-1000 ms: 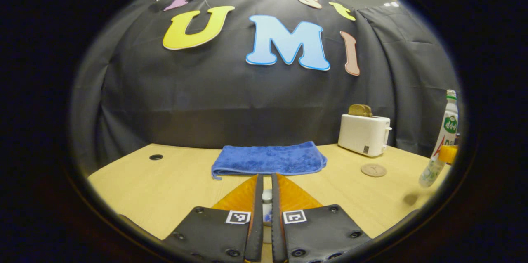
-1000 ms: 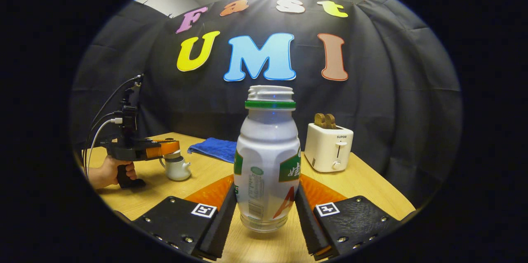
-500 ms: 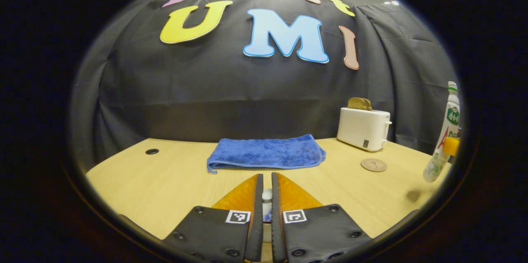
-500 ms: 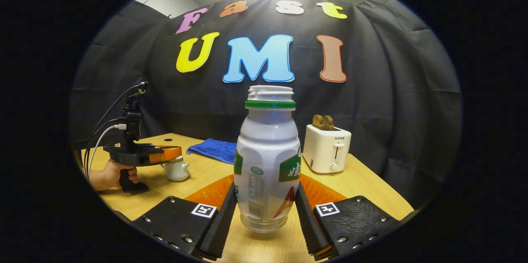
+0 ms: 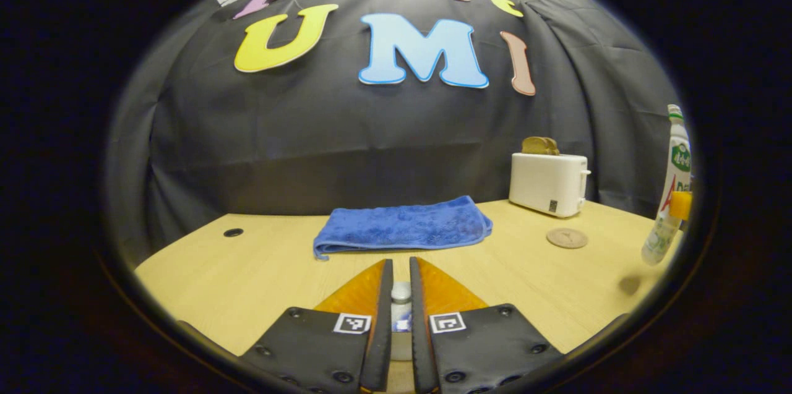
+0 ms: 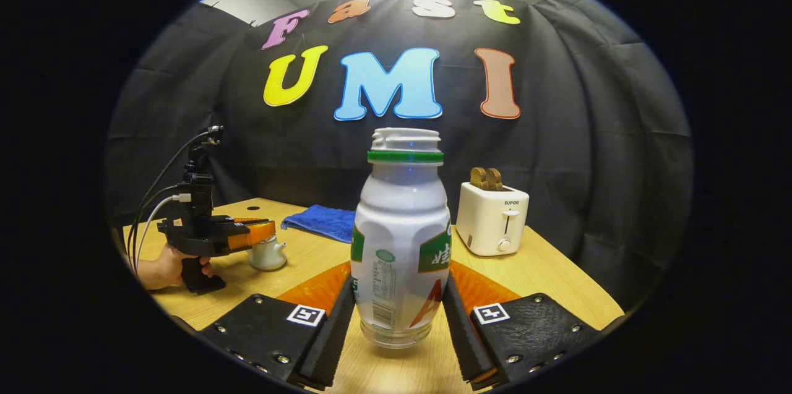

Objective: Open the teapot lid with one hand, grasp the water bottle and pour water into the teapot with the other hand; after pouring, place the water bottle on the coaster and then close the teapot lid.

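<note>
In the left gripper view my left gripper (image 5: 400,263) is shut on the small white knob of the teapot lid (image 5: 401,296). The right gripper view shows that gripper (image 6: 250,234), held by a hand (image 6: 162,265), over the white teapot (image 6: 268,255); whether the lid sits on the pot I cannot tell. My right gripper (image 6: 399,286) is shut on the uncapped white water bottle (image 6: 401,239), which stands upright. In the left gripper view the bottle (image 5: 671,184) hangs above its shadow on the table at the far right. The round brown coaster (image 5: 567,238) lies in front of the toaster.
A folded blue towel (image 5: 402,227) lies at the back middle of the wooden table (image 5: 247,270). A white toaster (image 5: 547,184) with bread in it stands at the back right, also visible as the toaster (image 6: 493,218) behind the bottle. Cables trail from the left gripper.
The left gripper has sunk slightly over the teapot and tilted nose-up. The right gripper keeps the bottle in the same hold, almost still.
</note>
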A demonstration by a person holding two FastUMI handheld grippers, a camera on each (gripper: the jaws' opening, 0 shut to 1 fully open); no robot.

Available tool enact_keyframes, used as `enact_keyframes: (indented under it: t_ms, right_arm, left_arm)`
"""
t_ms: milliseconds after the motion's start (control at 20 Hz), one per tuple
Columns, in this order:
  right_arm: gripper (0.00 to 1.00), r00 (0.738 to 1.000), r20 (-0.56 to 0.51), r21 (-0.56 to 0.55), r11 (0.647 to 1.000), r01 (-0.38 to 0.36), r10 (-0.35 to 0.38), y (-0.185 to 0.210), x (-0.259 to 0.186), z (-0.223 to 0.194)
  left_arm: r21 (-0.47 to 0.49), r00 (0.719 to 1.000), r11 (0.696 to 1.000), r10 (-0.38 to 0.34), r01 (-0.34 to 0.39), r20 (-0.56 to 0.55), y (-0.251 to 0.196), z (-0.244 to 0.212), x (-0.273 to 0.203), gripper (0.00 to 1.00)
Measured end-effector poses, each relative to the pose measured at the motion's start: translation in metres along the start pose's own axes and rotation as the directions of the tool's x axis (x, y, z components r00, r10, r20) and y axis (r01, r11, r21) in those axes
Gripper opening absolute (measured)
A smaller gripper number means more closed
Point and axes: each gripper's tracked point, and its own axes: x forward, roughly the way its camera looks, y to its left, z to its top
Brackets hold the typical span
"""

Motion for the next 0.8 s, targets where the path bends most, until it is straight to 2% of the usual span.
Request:
enact_keyframes:
  t_ms: [150,250,350,450,600,800]
  right_arm:
    - [0.72,1.0,0.02,-0.029,0.999,0.016,-0.016,-0.003,0.005,0.012]
    - [0.72,0.999,0.027,-0.019,0.999,0.029,-0.029,-0.01,0.017,0.02]
    - [0.72,0.999,0.025,0.02,0.999,0.036,-0.036,-0.017,0.032,0.029]
    - [0.72,0.999,0.022,0.052,0.998,0.048,-0.049,-0.026,0.053,0.037]
    - [0.72,0.996,-0.001,0.104,0.991,0.089,-0.089,-0.042,0.089,0.033]
    - [0.72,0.988,-0.036,0.097,0.984,0.151,-0.148,-0.063,0.131,0.021]
  left_arm:
    - [-0.021,0.999,0.999,0.031,-0.03,0.019,0.011,0.009,-0.015,0.42]
    - [-0.07,0.997,0.997,0.041,-0.037,0.064,0.018,0.029,-0.036,0.6]
    - [-0.102,0.994,0.994,0.044,-0.034,0.096,0.021,0.041,-0.063,0.87]
    - [-0.098,0.99,0.995,0.049,-0.037,0.129,0.026,0.051,-0.094,0.96]
    - [-0.112,0.981,0.993,0.044,-0.023,0.188,0.033,0.068,-0.148,0.94]
    - [-0.103,0.973,0.995,0.026,-0.002,0.231,0.026,0.073,-0.2,0.94]
